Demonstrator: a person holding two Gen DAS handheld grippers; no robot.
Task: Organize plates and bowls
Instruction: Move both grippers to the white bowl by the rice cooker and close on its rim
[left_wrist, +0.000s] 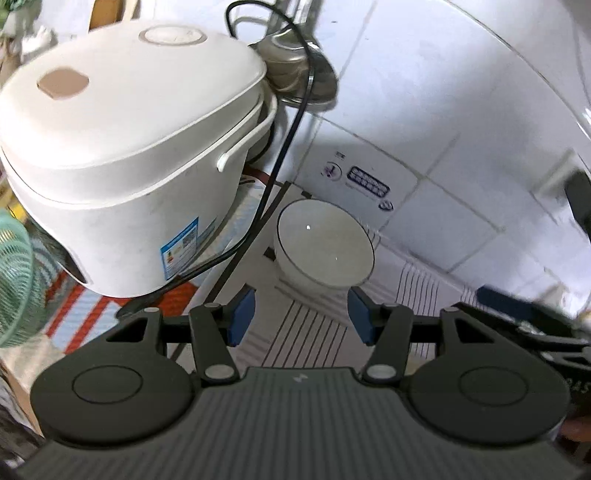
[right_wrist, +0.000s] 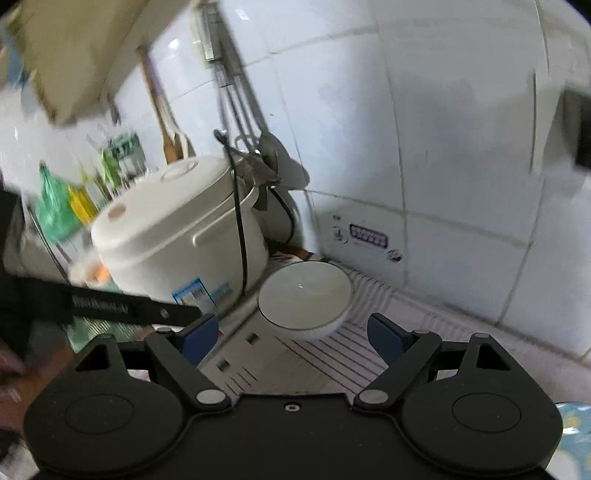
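i'm closing in on the white bowl (left_wrist: 323, 245) sitting on the striped mat (left_wrist: 314, 332) just right of the rice cooker (left_wrist: 122, 155), near the tiled wall. my left gripper (left_wrist: 301, 315) is half open and empty, my right gripper (right_wrist: 291, 334) wide and empty. next, i reckon, one pair of jaws must straddle the rim.

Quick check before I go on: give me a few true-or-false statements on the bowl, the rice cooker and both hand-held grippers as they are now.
1. The bowl is empty. True.
2. The left hand-held gripper grips the bowl. False: its jaws are open, short of the bowl.
3. The rice cooker has its lid shut. True.
4. The right hand-held gripper holds a plate. False: it is open and holds nothing.
5. The bowl sits on top of the cooker. False: it stands beside it, near the tiled wall.
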